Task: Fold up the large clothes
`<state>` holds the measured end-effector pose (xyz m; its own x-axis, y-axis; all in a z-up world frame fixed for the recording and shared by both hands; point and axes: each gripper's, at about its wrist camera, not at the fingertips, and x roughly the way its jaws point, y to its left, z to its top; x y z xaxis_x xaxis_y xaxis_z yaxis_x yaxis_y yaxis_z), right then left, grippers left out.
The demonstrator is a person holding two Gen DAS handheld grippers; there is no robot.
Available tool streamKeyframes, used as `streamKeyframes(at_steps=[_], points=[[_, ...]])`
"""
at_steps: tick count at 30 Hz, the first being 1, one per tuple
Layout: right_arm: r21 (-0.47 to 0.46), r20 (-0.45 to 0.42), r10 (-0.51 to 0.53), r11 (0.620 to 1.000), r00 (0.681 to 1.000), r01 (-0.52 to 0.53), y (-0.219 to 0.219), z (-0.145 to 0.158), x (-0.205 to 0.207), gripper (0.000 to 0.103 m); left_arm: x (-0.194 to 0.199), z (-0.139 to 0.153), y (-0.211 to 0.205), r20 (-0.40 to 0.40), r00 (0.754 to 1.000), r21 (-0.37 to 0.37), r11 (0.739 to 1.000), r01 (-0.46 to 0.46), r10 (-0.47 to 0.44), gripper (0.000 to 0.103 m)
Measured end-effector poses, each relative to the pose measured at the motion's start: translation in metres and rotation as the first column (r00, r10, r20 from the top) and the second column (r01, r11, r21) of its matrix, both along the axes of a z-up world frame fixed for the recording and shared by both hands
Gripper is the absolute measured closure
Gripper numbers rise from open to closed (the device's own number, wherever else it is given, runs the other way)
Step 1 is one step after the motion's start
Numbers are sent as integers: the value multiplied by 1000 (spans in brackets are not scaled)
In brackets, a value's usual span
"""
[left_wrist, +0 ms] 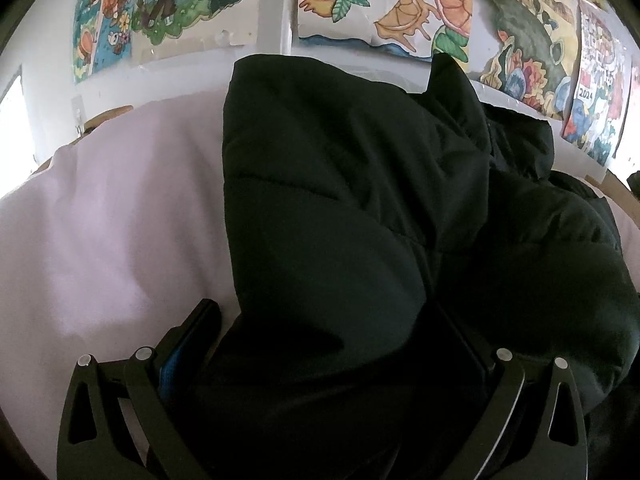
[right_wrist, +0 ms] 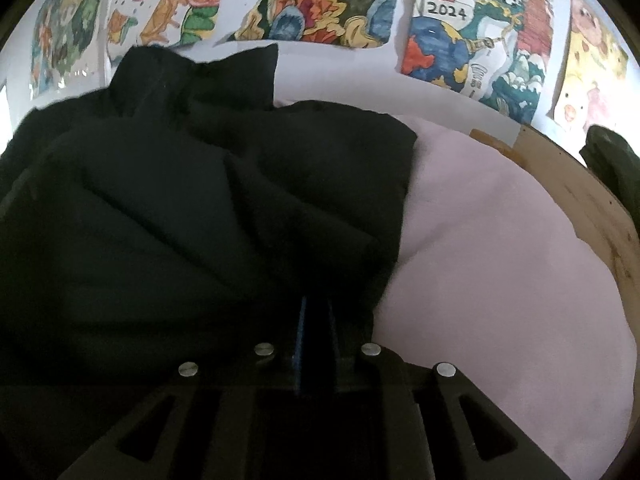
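Black puffer jacket [left_wrist: 340, 208]: bunched between widely spread left gripper [left_wrist: 332, 344] fingers; right gripper [right_wrist: 316, 320] pinched its lower-centre hem.

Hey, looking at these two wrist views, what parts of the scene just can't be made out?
- Left wrist view: the left gripper has wide-set fingers; the black padded jacket covers the gap, so its grip is unclear.
- Right wrist view: the right gripper fingertips are buried in jacket fabric.
- Both views: the jacket's near part is cut off by the frame edge.
- The pink sheet under the jacket is hidden.
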<state>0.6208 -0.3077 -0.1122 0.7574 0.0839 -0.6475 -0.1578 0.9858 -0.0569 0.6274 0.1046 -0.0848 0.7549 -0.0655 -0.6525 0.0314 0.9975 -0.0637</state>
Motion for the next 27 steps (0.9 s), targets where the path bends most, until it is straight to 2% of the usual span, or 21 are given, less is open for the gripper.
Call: streamKeyframes(at_steps=[1, 3, 5, 6, 10, 14, 18, 20, 23, 27], points=[[20, 15, -11, 1000, 1000, 11, -3, 4, -5, 86, 0, 0, 1, -2, 1000, -7, 1000, 2, -2, 1], [36, 38, -35, 999, 999, 34, -7, 12, -14, 71, 0, 1, 3, -6, 1000, -27, 1000, 5, -5, 1], [53, 57, -65, 997, 996, 62, -14, 18, -20, 19, -1, 4, 5, -11, 1000, -45, 999, 5, -6, 1], [77, 67, -69, 995, 995, 64, -18, 22, -23, 16, -1, 7, 5, -16, 1000, -48, 999, 5, -6, 1], [185, 28, -47, 982, 999, 41, -34, 30, -25, 16, -9, 25, 6, -44, 998, -79, 996, 36, -40, 2], [280, -1, -12, 960, 1000, 11, -40, 41, -20, 16, -29, 53, 8, 59, 993, -127, 986, 112, -105, 2], [327, -4, 36, 944, 999, -33, -30, 68, 4, 16, -19, 89, -14, 155, 976, -57, 984, 166, -156, 2], [351, -23, 51, 936, 998, -40, -22, 80, 25, 16, 6, 105, -32, 169, 970, -31, 983, 180, -172, 2], [391, -49, 36, 920, 998, -14, -8, 94, 70, 16, 51, 115, -50, 160, 968, -62, 977, 204, -192, 2], [471, -53, -3, 882, 999, 27, 13, 107, 132, 16, 125, 116, -60, 155, 978, -77, 985, 151, -138, 2]])
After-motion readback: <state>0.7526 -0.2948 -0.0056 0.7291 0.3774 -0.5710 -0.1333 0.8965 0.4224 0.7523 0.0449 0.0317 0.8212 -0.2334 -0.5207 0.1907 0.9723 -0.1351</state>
